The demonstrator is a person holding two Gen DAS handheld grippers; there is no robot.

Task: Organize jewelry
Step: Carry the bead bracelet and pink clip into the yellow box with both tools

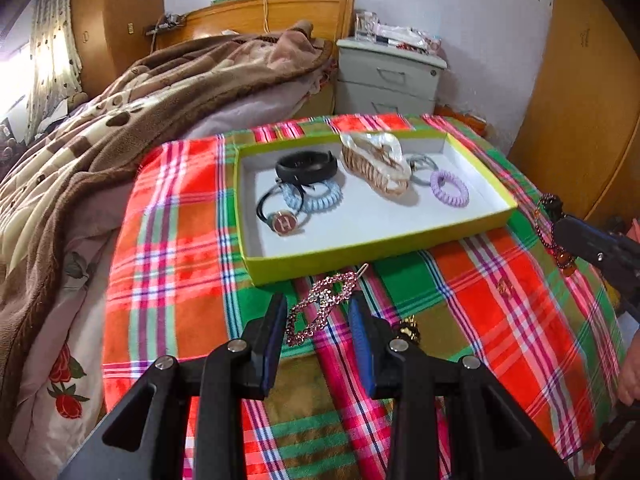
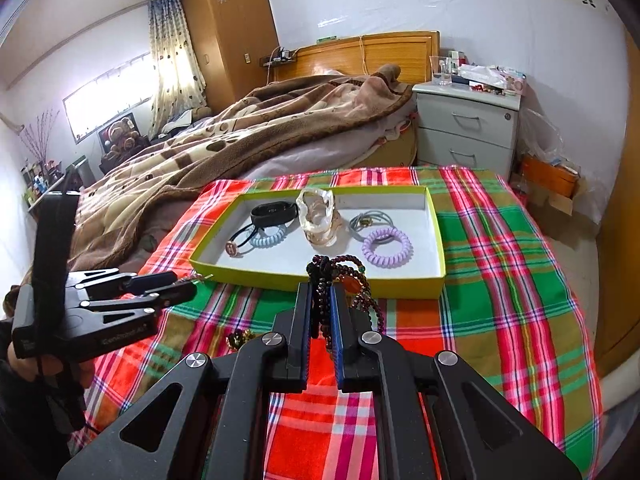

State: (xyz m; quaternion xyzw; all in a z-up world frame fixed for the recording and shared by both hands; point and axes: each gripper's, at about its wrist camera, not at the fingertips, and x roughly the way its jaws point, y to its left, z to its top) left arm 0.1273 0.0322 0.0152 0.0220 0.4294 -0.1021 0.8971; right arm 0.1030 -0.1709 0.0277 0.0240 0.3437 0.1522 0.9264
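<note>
1. My left tongs (image 1: pixel 318 312) are gripping the pink clip (image 1: pixel 320 304) just in front of the tray (image 1: pixel 360 250);
2. My right tongs (image 2: pixel 320 300) are clamping the dark beads (image 2: pixel 324 280), dangling near the tray's front wall, above the plaid cloth (image 2: pixel 500 280).

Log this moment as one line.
left claw: around pink rhinestone clip | right claw: shut on bead bracelet | tray: not reached

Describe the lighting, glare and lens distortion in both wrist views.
Left wrist view: window blown out at left, walls and wardrobe bowed by the fisheye, dark corner vignetting. Right wrist view: window glares behind the curtain, tray evenly lit and sharp, edges curved.
</note>
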